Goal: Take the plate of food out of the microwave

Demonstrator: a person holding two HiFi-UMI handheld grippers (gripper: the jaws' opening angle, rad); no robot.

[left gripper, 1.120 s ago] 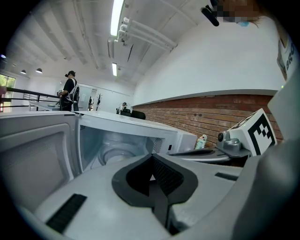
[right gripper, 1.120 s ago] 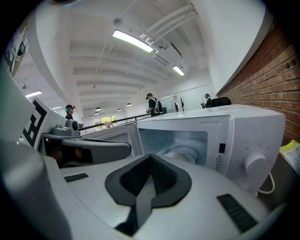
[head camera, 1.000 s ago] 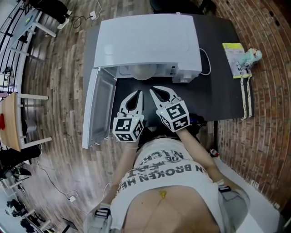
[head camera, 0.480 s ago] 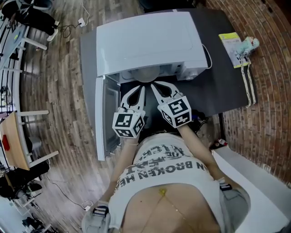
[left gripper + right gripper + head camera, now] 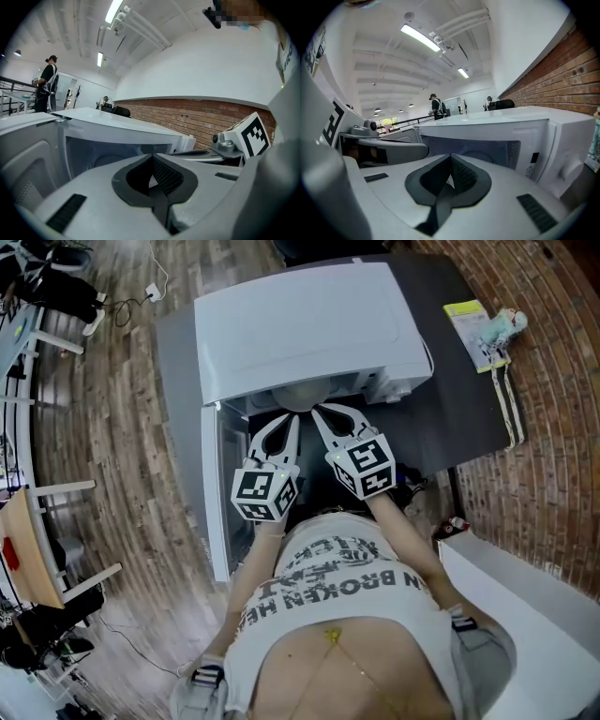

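Observation:
The white microwave [image 5: 300, 324] stands on a black table [image 5: 450, 409] with its door [image 5: 217, 484] swung open to the left. A pale round plate [image 5: 302, 399] shows just inside the cavity; any food on it is hidden. My left gripper [image 5: 285, 421] and right gripper [image 5: 320, 412] point side by side at the opening, tips at its front edge, both shut with nothing between the jaws. In the left gripper view the left gripper [image 5: 151, 157] faces the cavity. In the right gripper view the right gripper [image 5: 451, 157] does too, with the plate [image 5: 480, 154] dim behind it.
A yellow booklet [image 5: 466, 324], a small toy figure [image 5: 502, 326] and a pale strap [image 5: 512, 409] lie on the table's right side. Wooden floor is on the left, brick floor on the right. A white surface [image 5: 525, 615] sits at the lower right. People stand far off.
Both grippers have moved forward together toward the microwave opening, so their tips now reach its front edge. Both jaws stayed shut.

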